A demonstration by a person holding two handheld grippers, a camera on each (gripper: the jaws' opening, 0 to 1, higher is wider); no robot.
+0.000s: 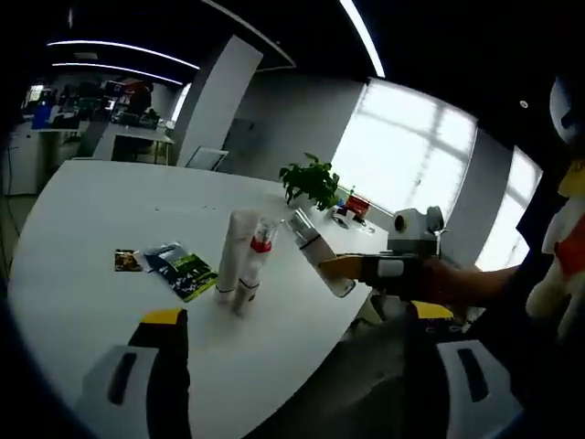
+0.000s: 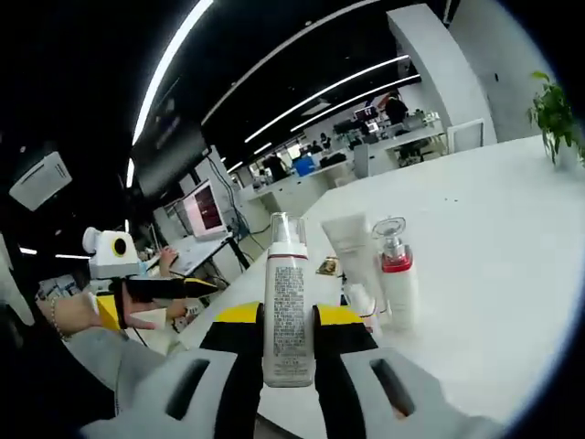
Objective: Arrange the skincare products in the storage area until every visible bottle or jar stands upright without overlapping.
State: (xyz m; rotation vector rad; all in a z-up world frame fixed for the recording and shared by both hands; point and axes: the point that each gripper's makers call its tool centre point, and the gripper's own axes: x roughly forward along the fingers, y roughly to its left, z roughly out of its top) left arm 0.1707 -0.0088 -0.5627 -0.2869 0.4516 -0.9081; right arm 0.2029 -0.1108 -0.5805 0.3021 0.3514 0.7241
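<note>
Pinching a white pump bottle [image 2: 288, 315] between its jaws, the right claw [image 2: 289, 343] holds it above the table [image 2: 494, 229] edge. Just beyond it stand a tube [image 2: 349, 247] and a red-collared bottle [image 2: 395, 274], side by side. The left claw [image 1: 292, 366] hangs spread, holding nothing, with sachets [image 1: 178, 267] ahead to its left.

Smooth matt white tabletop [image 1: 91, 238] carrying plastic skincare items.
Clear-capped plastic bottle [image 2: 287, 302] beside a matt white tube [image 2: 350, 251]; glossy foil sachets [image 1: 179, 268] near the tube.
</note>
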